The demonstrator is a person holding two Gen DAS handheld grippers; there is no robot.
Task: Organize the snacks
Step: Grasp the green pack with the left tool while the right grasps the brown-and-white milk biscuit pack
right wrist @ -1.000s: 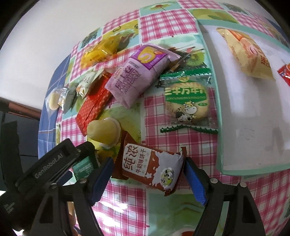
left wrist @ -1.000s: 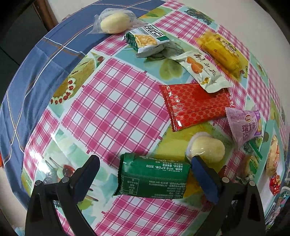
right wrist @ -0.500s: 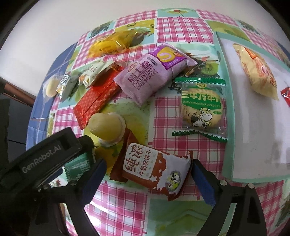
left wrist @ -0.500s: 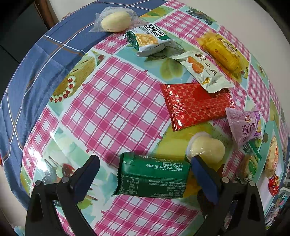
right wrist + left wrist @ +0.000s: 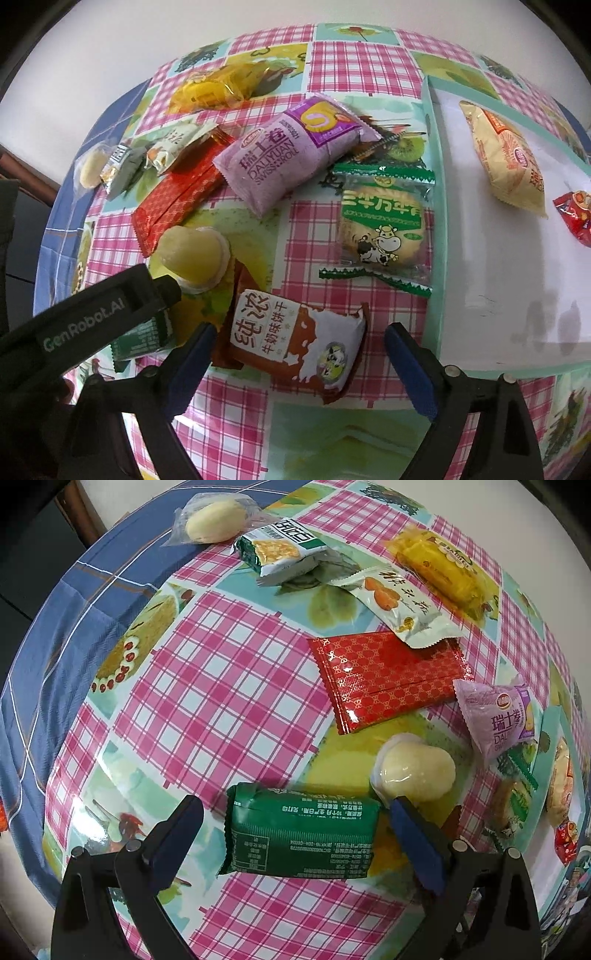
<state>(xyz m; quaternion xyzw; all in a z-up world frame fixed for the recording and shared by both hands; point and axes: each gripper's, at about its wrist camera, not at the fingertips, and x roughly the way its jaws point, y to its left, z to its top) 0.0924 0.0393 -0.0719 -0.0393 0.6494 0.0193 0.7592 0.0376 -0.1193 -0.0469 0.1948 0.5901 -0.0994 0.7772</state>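
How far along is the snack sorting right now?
Early. Done: a pale yellow packet and a red packet lie on the white tray. In hand: nothing gripped; the right gripper straddles the brown-and-white biscuit packet. Left: the other snacks on the checked tablecloth.

In the right wrist view, "GenRobot.AI" stands in white on the black gripper body [image 5: 85, 321] at lower left. The purple packet [image 5: 291, 151] near the top centre reads "DALIYUAN SWISS ROLL", and in the left wrist view the same packet [image 5: 498, 716] shows "DAL" at the right edge.
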